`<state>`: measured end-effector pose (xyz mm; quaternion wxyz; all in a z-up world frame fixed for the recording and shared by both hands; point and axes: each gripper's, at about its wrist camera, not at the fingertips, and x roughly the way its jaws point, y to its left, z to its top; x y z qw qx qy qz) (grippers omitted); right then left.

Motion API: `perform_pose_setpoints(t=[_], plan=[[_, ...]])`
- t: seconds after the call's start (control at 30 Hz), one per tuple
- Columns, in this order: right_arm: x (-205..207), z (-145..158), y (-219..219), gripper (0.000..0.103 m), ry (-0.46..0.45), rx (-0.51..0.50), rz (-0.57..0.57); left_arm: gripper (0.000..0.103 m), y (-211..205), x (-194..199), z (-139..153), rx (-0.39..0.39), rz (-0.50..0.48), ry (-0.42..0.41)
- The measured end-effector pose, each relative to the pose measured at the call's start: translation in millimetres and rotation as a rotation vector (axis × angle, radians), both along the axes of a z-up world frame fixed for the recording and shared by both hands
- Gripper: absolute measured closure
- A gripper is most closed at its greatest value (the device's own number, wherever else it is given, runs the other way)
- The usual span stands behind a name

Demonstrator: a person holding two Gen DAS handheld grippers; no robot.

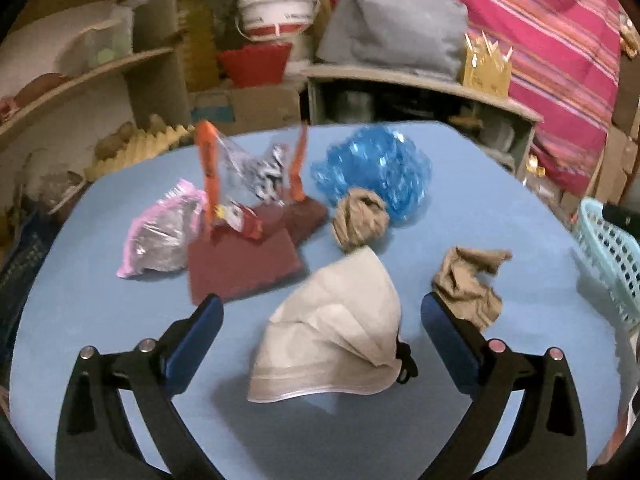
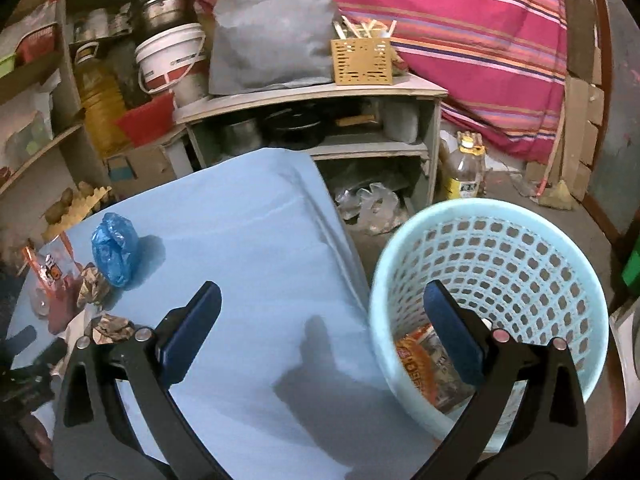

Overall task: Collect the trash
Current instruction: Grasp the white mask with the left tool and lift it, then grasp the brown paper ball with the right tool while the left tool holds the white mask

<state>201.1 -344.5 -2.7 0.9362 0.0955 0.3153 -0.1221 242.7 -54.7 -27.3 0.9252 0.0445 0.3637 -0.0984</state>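
**Both claws open and empty; trash on table, one wrapper in basket**

Left wrist view: left claw (image 1: 322, 312) is wide open, nothing held. A pale grey face mask (image 1: 332, 344) lies on the blue table (image 1: 500, 216), between the two fingers but not touched by the pads. Taking the mask as landmark: crumpled brown paper (image 1: 468, 284) just right of it, beside the right finger; a second brown paper ball (image 1: 360, 220) just beyond it; blue plastic bag (image 1: 374, 170) behind that ball, touching it. Dark red sheet (image 1: 244, 268) left of the mask, pink-edged packet (image 1: 162, 236) further left. Clear orange-edged wrapper (image 1: 252, 168) stands at the sheet's far end. Light blue basket (image 1: 612, 256) at the right frame edge, well apart from the mask.

Right wrist view: right claw (image 2: 322, 312) is wide open, empty. Its right finger sits over the basket (image 2: 480, 216) mouth, left finger over bare table (image 2: 248, 240). Basket stands just off the table's right edge; an orange printed wrapper (image 2: 424, 364) lies inside at the bottom. Blue plastic bag (image 2: 114, 250) and the brown paper balls (image 2: 94, 288) sit far left of the basket.
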Motion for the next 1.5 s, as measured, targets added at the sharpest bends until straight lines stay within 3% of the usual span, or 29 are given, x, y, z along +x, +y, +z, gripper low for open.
perform_pose_setpoints(t=[0.1,0.23,0.27,0.3,0.4,0.57,0.83,1.1,1.3,1.4,1.5], plan=[[3.4,-1.1,10.0,0.004,0.009,-0.045,0.01,0.006,-4.9,10.1,-7.9,-0.037,-0.023,0.067],[8.9,-4.8,16.0,0.004,0.019,-0.049,0.034,0.008,-12.0,14.9,-11.8,-0.016,-0.014,0.084],[10.4,-5.6,17.8,0.004,0.019,-0.039,0.04,0.015,-12.7,14.9,-13.2,-0.016,-0.017,0.09],[12.0,-6.3,20.2,0.004,0.02,-0.029,0.049,0.032,-13.9,15.1,-15.1,-0.012,-0.024,0.101],[15.7,-7.9,30.2,0.004,0.022,-0.026,0.069,0.045,-14.2,14.7,-19.4,0.003,-0.026,0.119],[18.7,-7.6,60.2,0.004,0.011,-0.025,0.123,0.067,-4.2,4.7,-14.9,0.021,-0.028,0.077],[25.6,-13.9,117.5,0.004,0.02,-0.051,0.23,0.068,41.5,-16.4,12.1,0.02,0.014,-0.064],[35.2,-30.0,153.0,0.005,0.073,-0.062,0.255,0.068,93.6,-5.0,17.2,-0.056,0.133,-0.074],[45.4,-42.6,167.5,0.005,0.129,-0.099,0.252,0.068,111.3,0.8,20.6,-0.074,0.16,-0.072],[48.0,-47.6,174.3,0.012,0.154,-0.125,0.258,0.068,117.6,1.6,22.6,-0.085,0.165,-0.076],[51.2,-53.0,179.4,0.026,0.183,-0.131,0.278,0.068,123.2,3.3,22.1,-0.089,0.17,-0.074]])
